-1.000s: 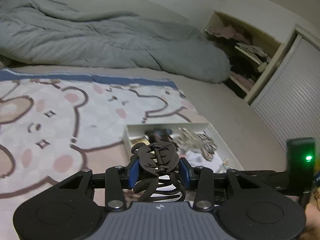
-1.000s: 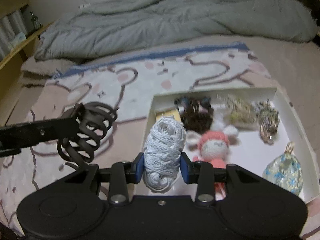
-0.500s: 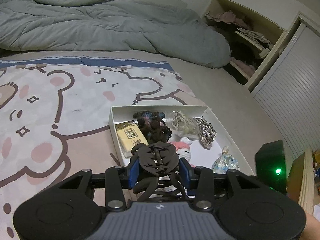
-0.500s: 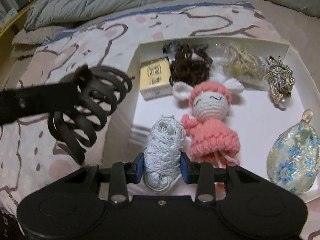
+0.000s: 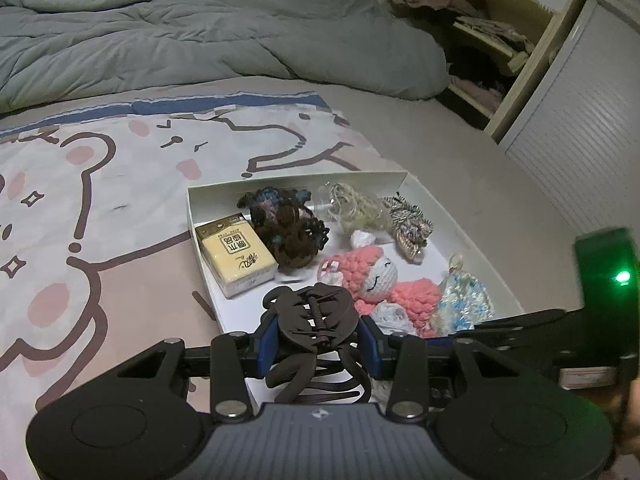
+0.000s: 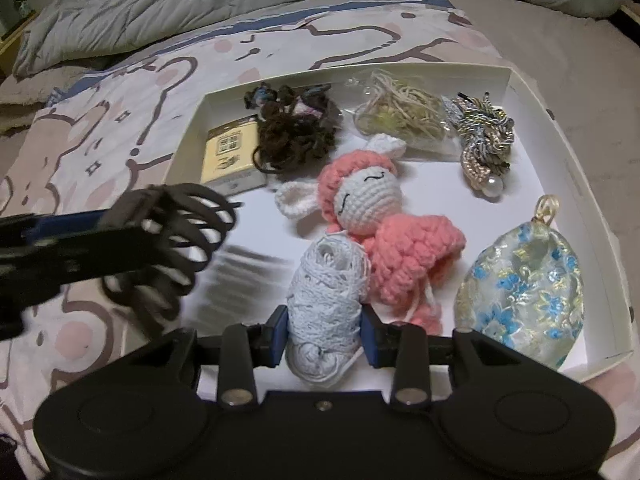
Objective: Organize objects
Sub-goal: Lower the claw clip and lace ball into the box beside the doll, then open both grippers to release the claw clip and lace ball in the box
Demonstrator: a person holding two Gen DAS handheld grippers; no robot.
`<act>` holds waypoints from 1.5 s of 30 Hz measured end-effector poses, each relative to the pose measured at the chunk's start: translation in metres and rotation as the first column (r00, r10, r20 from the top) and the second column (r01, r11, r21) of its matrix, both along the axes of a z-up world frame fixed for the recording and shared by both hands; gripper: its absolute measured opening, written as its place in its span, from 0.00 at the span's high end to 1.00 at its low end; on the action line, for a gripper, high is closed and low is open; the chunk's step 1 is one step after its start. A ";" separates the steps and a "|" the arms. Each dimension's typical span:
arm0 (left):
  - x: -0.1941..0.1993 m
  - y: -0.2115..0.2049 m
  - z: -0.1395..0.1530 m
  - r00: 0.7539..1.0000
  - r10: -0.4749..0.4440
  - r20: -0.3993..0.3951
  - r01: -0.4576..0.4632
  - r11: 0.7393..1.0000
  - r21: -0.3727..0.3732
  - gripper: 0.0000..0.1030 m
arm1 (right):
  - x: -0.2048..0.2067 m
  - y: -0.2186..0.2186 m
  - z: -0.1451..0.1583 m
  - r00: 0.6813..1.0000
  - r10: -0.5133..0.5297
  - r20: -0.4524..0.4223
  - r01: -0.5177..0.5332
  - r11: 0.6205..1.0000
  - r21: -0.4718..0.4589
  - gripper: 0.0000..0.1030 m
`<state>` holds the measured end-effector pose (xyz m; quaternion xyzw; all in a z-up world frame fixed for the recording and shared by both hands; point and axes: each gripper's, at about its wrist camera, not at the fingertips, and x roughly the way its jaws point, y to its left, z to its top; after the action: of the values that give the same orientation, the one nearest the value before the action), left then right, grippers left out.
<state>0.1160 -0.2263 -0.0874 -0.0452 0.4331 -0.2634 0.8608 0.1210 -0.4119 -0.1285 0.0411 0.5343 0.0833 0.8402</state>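
Note:
A white shallow box lies on the bed. My left gripper is shut on a dark brown hair claw clip, held over the box's near left corner; the clip also shows in the right wrist view. My right gripper is shut on a white lace roll, held low over the box floor beside a pink crocheted bunny doll.
The box holds a yellow tissue pack, a dark yarn bundle, a beige string bundle, a braided cord and a blue floral pouch. A bear-print blanket, a grey duvet and shelves surround it.
Both grippers moved forward and down over the box. The lace roll now sits low against the pink doll, and the claw clip has come in over the box's left edge.

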 end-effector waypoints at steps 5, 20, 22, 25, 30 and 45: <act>0.004 0.001 -0.007 0.999 0.009 -0.036 -0.009 1.000 -0.007 0.53 | -0.004 0.005 0.004 1.000 0.015 -0.010 -0.015 0.999 0.052 0.57; 0.006 0.005 -0.004 0.999 0.024 -0.036 -0.024 1.000 0.020 0.41 | -0.010 -0.004 0.011 1.000 -0.026 0.002 0.026 1.000 0.012 0.43; 0.006 0.006 -0.003 0.999 0.024 -0.035 -0.023 0.999 0.022 0.41 | -0.012 -0.004 0.014 1.000 -0.025 0.009 0.025 1.000 0.012 0.43; 0.004 0.007 0.002 0.999 0.025 -0.039 -0.024 0.999 0.033 0.41 | -0.015 -0.006 0.022 0.999 -0.038 0.031 0.037 0.999 0.010 0.43; -0.003 0.010 0.023 1.000 0.019 -0.018 -0.018 0.999 0.047 0.35 | -0.025 -0.011 0.046 0.993 -0.067 0.097 0.065 0.998 0.023 0.38; -0.040 0.031 0.079 0.995 0.003 0.100 -0.010 0.998 0.069 0.02 | -0.082 -0.015 0.120 0.932 -0.138 0.335 0.140 0.990 0.019 0.24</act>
<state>0.0757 -0.1956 -0.0082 -0.0037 0.3981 -0.2473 0.8834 0.0387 -0.4268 -0.0088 0.0618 0.3794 0.0281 0.9227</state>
